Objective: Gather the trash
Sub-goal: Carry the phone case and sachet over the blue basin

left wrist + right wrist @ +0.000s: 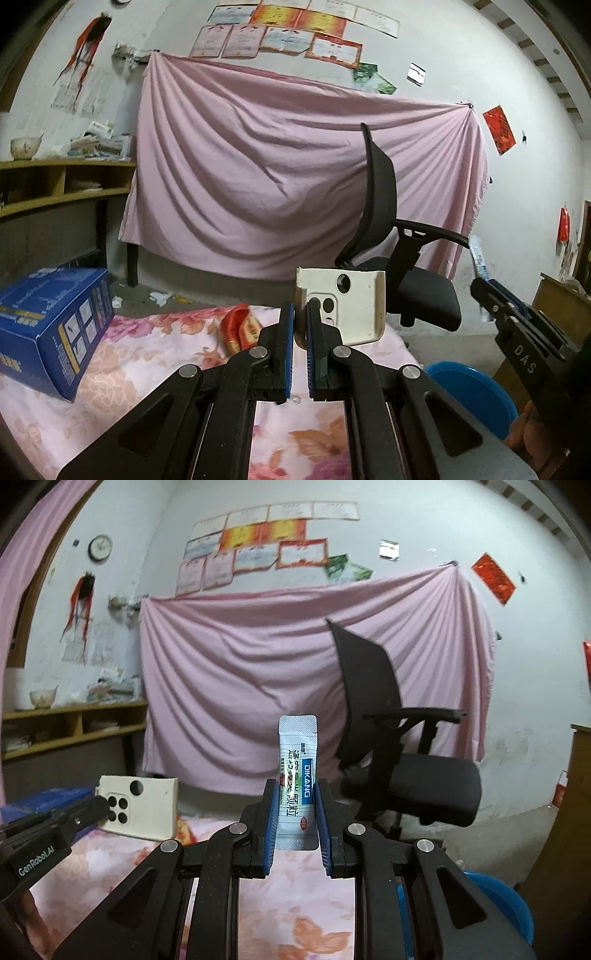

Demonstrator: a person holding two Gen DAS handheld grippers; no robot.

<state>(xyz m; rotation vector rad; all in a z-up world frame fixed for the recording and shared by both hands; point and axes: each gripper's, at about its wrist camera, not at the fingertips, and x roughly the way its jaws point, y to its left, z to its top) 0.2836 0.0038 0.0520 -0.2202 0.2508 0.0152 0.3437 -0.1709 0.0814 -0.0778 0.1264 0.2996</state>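
Over the pink floral bedspread [147, 354], past the blue cardboard box [51, 325] at far left, my left tongs [300, 314] pinch the edge of a cream plastic phone case [347, 306], lifted clear, while my right tongs [297, 794] clamp an upright white-and-blue medicine sachet [298, 775] above the blue plastic basin [506, 912].

Blue basin [476, 395] half hidden; sachet [297, 775] small print unreadable
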